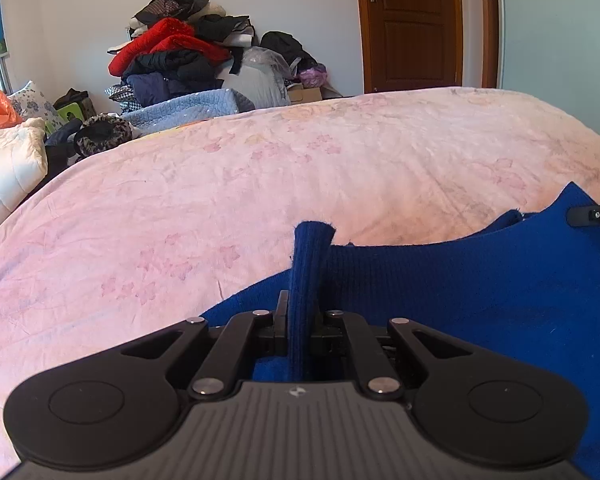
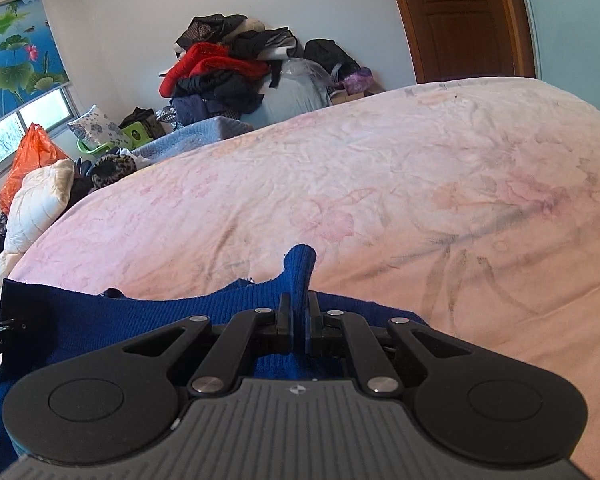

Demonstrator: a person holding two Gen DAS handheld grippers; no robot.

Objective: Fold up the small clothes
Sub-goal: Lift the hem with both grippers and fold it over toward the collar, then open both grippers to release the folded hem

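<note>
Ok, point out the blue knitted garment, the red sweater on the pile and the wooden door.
blue knitted garment (image 1: pixel 480 280): left wrist view, flat body.
red sweater (image 1: pixel 168 40): left wrist view, top fold.
wooden door (image 2: pixel 460 20): right wrist view, panel.

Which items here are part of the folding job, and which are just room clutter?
In the job:
- blue knit garment
- left gripper, shut on a fold of it
- right gripper, shut on a fold of it
- pink bedspread, the work surface

Lying about:
- pile of clothes by the wall
- orange bag
- white padded jacket
- wooden door
</note>
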